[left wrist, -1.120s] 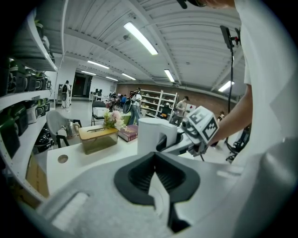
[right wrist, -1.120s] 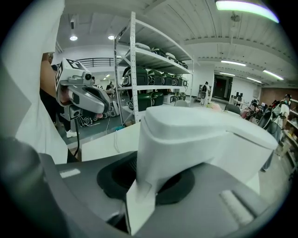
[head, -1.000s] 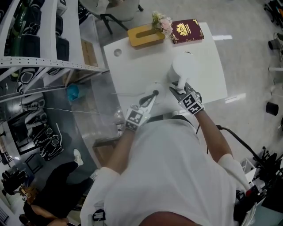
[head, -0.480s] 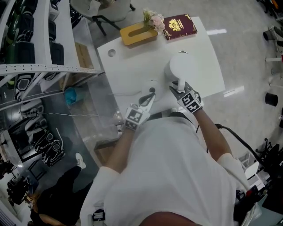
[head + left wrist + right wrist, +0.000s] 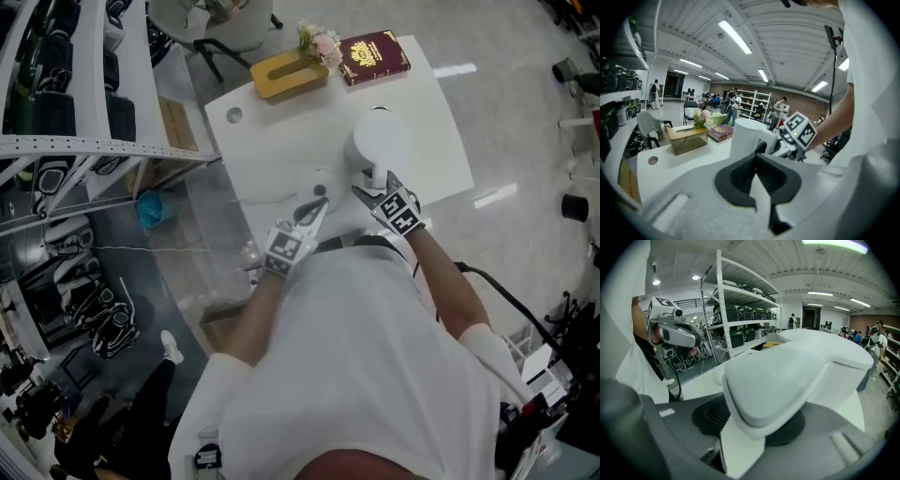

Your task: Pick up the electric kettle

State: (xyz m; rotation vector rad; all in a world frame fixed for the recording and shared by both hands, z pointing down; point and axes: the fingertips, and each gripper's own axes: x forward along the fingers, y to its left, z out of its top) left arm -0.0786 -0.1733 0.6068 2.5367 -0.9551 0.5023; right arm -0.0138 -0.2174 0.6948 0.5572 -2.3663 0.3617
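Opening right gripper (image 5: 375, 187) around smooth, rounded white kettle handle (image 5: 787, 376) | left gripper (image 5: 756, 159): ribbed pads together

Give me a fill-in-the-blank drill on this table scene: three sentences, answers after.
The electric kettle stands upright on the ____ table. Between the tissue box and the maroon book sit pink ____. The kettle's handle faces the ____.
Answers: white; flowers; person.
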